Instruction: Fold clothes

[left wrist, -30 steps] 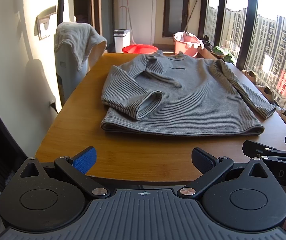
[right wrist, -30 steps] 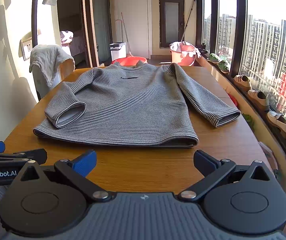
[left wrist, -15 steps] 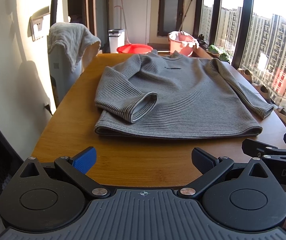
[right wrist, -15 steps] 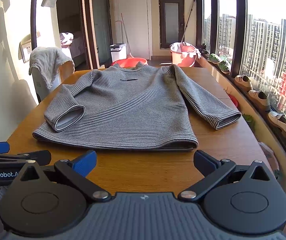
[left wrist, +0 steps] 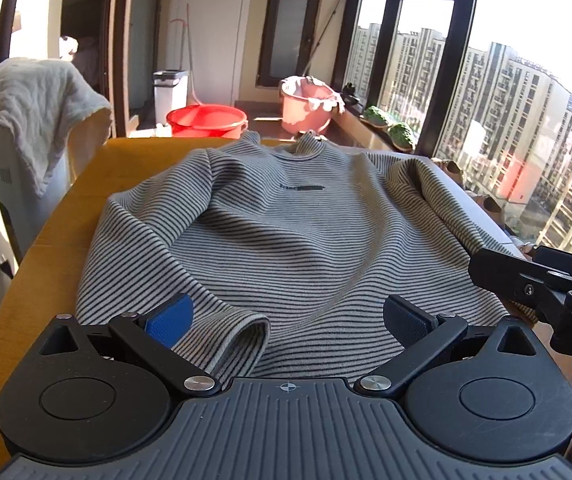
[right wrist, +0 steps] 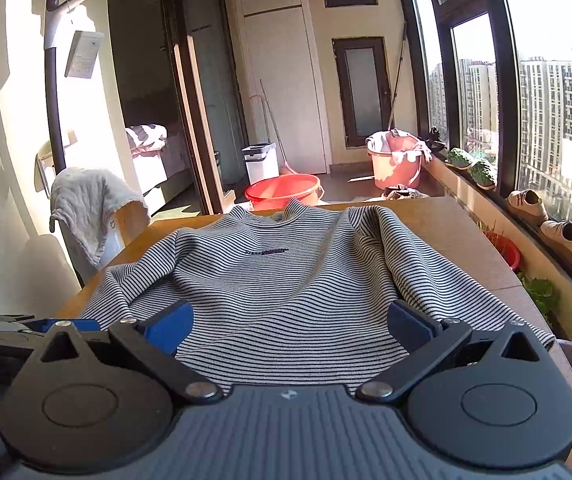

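Striped sweater (left wrist: 310, 240) is laid flat on the wooden table (left wrist: 66, 216), collar at the far end. Left gripper (left wrist: 286, 320) is held released over the near hem, jaws spread wide; the folded left cuff (left wrist: 238, 336) is seen just inside its blue pad. Right gripper (right wrist: 290, 324) is likewise released, jaws spread above the hem, nothing grasped.

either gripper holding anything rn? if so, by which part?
Nothing held. Left gripper and right gripper are both open over the sweater's near edge.
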### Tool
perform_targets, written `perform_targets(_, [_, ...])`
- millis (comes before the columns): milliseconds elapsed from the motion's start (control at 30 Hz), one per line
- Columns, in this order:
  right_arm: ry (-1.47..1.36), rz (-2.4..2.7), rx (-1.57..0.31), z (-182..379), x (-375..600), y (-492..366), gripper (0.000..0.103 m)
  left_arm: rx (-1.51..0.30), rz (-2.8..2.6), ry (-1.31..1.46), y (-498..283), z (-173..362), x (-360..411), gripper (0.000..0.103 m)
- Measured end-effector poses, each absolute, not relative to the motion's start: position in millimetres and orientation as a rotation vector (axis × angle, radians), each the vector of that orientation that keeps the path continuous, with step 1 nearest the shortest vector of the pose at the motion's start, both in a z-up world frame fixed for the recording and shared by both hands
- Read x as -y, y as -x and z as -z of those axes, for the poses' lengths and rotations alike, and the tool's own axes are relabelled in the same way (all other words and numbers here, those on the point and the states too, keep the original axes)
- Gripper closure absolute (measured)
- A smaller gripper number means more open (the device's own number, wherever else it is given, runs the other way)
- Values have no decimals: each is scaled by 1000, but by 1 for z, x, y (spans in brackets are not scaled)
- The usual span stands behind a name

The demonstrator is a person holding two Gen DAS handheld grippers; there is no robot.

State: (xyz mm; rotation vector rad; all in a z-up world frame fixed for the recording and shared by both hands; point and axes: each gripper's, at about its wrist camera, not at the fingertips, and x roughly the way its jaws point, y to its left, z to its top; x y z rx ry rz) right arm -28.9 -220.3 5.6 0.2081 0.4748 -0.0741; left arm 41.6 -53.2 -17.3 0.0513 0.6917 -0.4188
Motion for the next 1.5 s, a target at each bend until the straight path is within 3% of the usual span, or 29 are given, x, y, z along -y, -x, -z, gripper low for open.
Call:
perform_targets(133, [-328,19,-560,10,227,-24,0,-775,418,-53,-64,40,56,0])
perform_targets(233, [-502,-42,-652,32,235,-48,0,-735,448,-120,-57,46,54,0])
perform_targets(567, [-666,-130,-693,46,264,-22,0,-724,561,-144,-20,51,34,0])
perform_targets(867, [-565,-176,-744,42,247,72,0,-756,653,-83,55,50,-5,0])
perform_targets(1167, [-245,-111,-829,30,194,65,0,-767,620,7,40,44,-11,0])
perform_targets(1367, [-219,167,-614,-11,269,101,2,-656,744,178,62,13,-3,0])
perform_targets(1467, [-215,345,-580,-20,312,111,14,-667,757,174,48,24,1,0])
perform_targets(1500, [-250,363,-589,-21,321,112,24,-680,748,176,37,28,0,0])
